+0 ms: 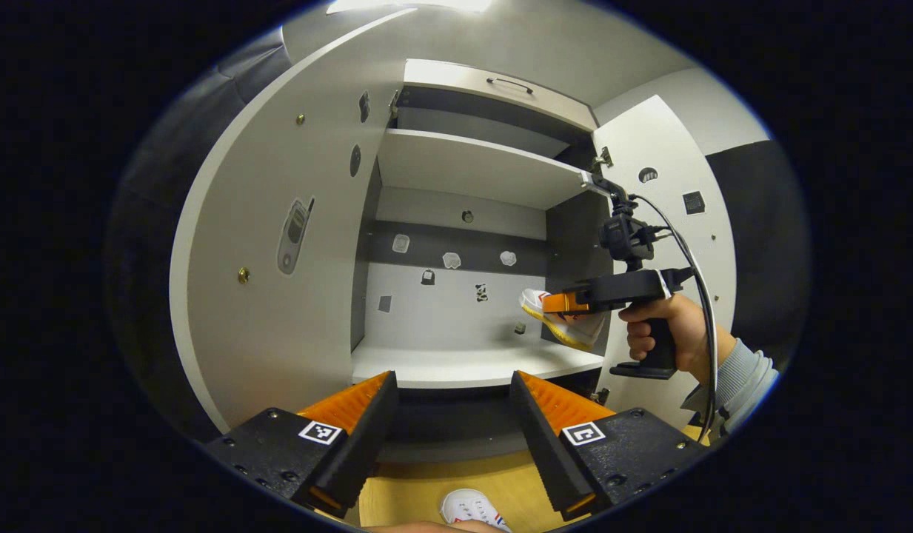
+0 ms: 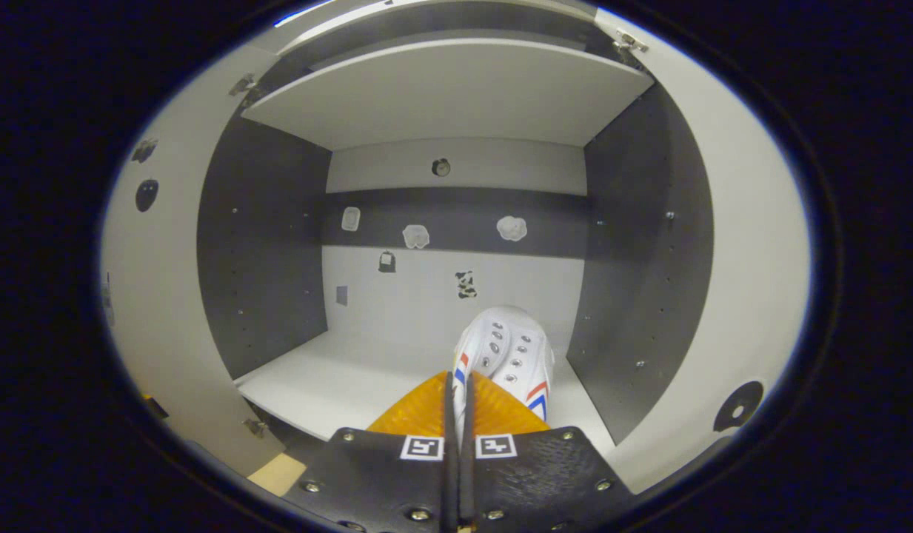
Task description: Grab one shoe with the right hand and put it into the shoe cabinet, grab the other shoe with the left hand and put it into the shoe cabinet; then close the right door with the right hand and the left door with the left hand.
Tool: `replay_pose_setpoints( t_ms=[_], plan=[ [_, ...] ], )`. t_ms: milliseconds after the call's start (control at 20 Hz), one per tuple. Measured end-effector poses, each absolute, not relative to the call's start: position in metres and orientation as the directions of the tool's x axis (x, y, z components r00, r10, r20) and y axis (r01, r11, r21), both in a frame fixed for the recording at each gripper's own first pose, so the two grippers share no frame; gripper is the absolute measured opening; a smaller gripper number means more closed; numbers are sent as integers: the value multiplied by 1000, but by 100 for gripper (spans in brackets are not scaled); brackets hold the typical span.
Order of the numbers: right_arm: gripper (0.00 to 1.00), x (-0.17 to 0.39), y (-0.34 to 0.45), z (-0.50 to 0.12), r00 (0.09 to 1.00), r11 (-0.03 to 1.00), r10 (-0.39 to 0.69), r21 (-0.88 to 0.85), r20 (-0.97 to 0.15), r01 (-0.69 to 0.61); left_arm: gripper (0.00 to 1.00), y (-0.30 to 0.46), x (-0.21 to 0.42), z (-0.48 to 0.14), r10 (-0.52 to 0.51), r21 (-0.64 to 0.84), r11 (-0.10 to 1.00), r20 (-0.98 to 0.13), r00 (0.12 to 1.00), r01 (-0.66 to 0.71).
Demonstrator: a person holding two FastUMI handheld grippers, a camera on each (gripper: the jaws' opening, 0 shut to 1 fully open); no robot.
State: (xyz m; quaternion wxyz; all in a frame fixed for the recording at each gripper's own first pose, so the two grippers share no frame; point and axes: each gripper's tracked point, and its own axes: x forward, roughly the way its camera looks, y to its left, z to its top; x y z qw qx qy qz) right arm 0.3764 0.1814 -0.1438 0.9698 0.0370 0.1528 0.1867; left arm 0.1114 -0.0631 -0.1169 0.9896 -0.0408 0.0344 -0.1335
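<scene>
Shoe cabinet [image 1: 463,170] stands open, both doors swung wide. Left door [image 1: 278,244] sits at the left in the left gripper view, right door [image 1: 671,222] at the right. Inside: grey side walls, pale back panel with small stickers, an upper shelf [image 1: 471,166] and a white lower shelf [image 1: 463,363].

Right hand-held gripper [image 2: 456,414]: orange fingers nearly together, pinching the edge of a white shoe [image 2: 509,354] with red and blue stripes. In the right gripper view the shoe points into the cabinet, toe toward the back panel, over the right part of the lower shelf [image 2: 338,377], near the right inner wall. Cannot tell from this view whether the sole touches the shelf.

The left gripper view shows the same shoe [image 1: 567,318] from the side: yellow sole, held tilted with its toe up, above the lower shelf's right end, apart from the board. The right hand-held gripper [image 1: 567,302] is seen there farther off, carried by a hand [image 1: 667,333] in a pale ribbed sleeve, with a cable looping from the camera mount down past the wrist.

Left hand-held gripper [image 1: 452,414]: fingers spread wide, nothing between them, aimed at the cabinet's front from outside it.

Second shoe [image 1: 472,511]: white, same stripes, lying on the wooden floor [image 1: 426,488] at the bottom of the left gripper view, below the open fingers and in front of the cabinet.
</scene>
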Motion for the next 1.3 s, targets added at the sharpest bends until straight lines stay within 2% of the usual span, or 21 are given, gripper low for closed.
replay_pose_setpoints(
  t_ms=[350, 550, 600, 650, 700, 750, 850, 900, 1050, 1300],
  plan=[
    [2, 415, 198, -197, 835, 902, 431, 196, -343, -385, 93, -69, 121, -128, -277, -96, 959, -94, 956, 268],
    [2, 422, 198, -214, 835, 910, 410, 228, -366, -347, 93, -70, 121, -127, -270, -100, 960, -88, 959, 261],
    [17, 429, 194, -204, 863, 915, 392, 237, -320, -327, 93, -72, 120, -127, -271, -100, 960, -88, 959, 262],
    [18, 426, 190, -193, 880, 916, 378, 250, -287, -312, 93, -73, 120, -128, -272, -101, 959, -89, 958, 263],
    [41, 422, 185, -187, 890, 919, 364, 260, -276, -296, 93, -76, 119, -128, -275, -100, 959, -92, 957, 266],
    [53, 416, 184, -185, 892, 922, 357, 257, -279, -289, 93, -77, 119, -130, -276, -98, 959, -95, 956, 267],
    [91, 397, 178, -185, 896, 932, 343, 217, -283, -289, 93, -79, 118, -131, -279, -97, 958, -103, 955, 270],
    [100, 387, 175, -183, 902, 940, 331, 175, -278, -291, 93, -80, 117, -132, -280, -100, 958, -105, 954, 270],
    [100, 350, 161, -172, 928, 957, 287, 106, -239, -269, 93, -88, 113, -134, -289, -96, 956, -115, 950, 278],
    [100, 279, 134, -146, 947, 958, 273, 137, -172, -251, 93, -98, 110, -143, -287, -67, 958, -138, 948, 280]
  ],
)
